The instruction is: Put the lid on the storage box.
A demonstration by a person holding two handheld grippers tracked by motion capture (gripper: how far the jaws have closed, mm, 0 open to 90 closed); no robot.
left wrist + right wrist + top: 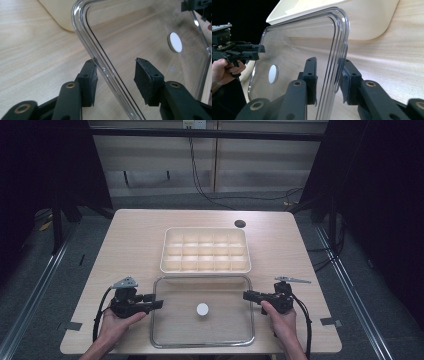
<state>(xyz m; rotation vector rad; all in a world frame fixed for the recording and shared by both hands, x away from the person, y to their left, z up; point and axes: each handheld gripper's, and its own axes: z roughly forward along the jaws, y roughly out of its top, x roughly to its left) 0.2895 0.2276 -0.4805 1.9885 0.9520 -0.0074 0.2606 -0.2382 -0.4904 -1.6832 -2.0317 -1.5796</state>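
Note:
A clear plastic lid (175, 322) with a round white knob (202, 309) lies flat on the wooden table, just in front of a cream compartment tray (206, 268). My left gripper (158, 304) is at the lid's left edge. In the left gripper view its jaws (117, 82) stand open on either side of the lid's rim (82, 30), with the knob (174, 42) beyond. My right gripper (246, 295) is at the lid's right edge. Its jaws (329, 81) are also open astride the rim (342, 37), and the outer pad (348, 82) is close against it.
The tray's compartments hold nothing and its front wall (367, 20) almost touches the lid's far edge. A black round hole (240, 224) is in the table behind the tray. Grey tape pieces (74, 325) mark the table's near corners. Bare wood lies left and right of the lid.

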